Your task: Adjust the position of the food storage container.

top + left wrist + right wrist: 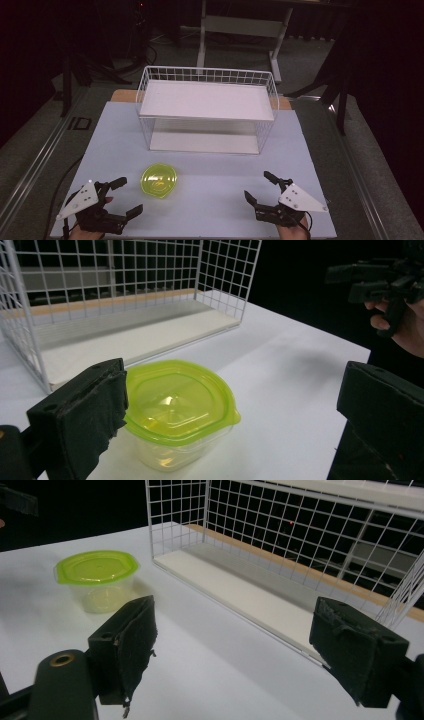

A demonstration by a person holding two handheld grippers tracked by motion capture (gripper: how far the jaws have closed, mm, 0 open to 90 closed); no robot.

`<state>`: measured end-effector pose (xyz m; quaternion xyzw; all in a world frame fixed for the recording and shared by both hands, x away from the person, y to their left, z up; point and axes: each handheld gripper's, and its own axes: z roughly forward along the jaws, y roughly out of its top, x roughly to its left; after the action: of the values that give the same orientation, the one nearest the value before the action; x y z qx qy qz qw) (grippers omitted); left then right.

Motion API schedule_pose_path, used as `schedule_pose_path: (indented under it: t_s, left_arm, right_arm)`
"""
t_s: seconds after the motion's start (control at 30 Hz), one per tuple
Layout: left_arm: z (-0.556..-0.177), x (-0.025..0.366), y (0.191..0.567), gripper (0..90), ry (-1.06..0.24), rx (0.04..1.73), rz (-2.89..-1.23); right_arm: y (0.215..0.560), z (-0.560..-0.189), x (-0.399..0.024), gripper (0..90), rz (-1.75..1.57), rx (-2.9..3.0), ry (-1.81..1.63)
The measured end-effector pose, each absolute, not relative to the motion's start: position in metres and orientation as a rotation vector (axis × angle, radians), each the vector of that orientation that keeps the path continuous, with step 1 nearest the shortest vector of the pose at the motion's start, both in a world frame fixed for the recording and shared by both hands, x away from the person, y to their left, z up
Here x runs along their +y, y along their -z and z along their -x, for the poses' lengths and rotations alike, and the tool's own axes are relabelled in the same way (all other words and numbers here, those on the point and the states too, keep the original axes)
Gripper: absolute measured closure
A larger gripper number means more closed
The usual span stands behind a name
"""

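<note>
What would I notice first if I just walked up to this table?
Probably the bright yellow-green lidded container, glowing near the front of the white table. Behind it stands a big white wire rack with two shelves. The left hand-held gripper and right hand-held gripper wait open at the front corners.

Light falls from above onto the white table, which shows bright against a nearly black, underexposed room. The wire rack casts soft shadows beneath its shelf. Both gripper views are fairly sharp, though the nearest jaws blur slightly.
</note>
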<state>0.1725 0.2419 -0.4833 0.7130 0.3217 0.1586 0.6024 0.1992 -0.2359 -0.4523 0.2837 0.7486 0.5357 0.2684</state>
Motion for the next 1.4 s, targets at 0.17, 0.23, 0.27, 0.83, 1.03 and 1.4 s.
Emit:
schedule_pose_path:
  t_s: [0.17,0.23,0.27,0.83,1.03,1.4]
  left_arm:
    - [-0.171,0.242,0.482,0.9,-0.363,0.748,-1.672]
    - [-0.17,0.245,0.482,0.9,-0.32,0.724,-1.655]
    - [-0.17,0.246,0.482,0.9,-0.309,0.735,-1.651]
    - [-0.191,0.266,0.511,77.1,-0.227,0.853,-1.957]
    - [-0.201,0.252,0.521,90.0,-0.197,0.864,-2.046]
    - [-0.225,0.23,0.529,90.0,-0.202,0.902,-2.098]
  right_arm:
    - [0.45,-0.2,-0.236,17.7,-0.78,2.006,-1.453]
    - [0.448,-0.2,-0.236,17.7,-0.787,2.0,-1.447]
    - [0.447,-0.2,-0.237,17.7,-0.787,2.002,-1.454]
    - [0.429,-0.2,-0.237,17.5,-0.748,1.979,-1.446]
    - [0.431,-0.205,-0.234,17.5,-0.746,2.001,-1.432]
    - [0.44,-0.207,-0.237,17.5,-0.762,2.01,-1.429]
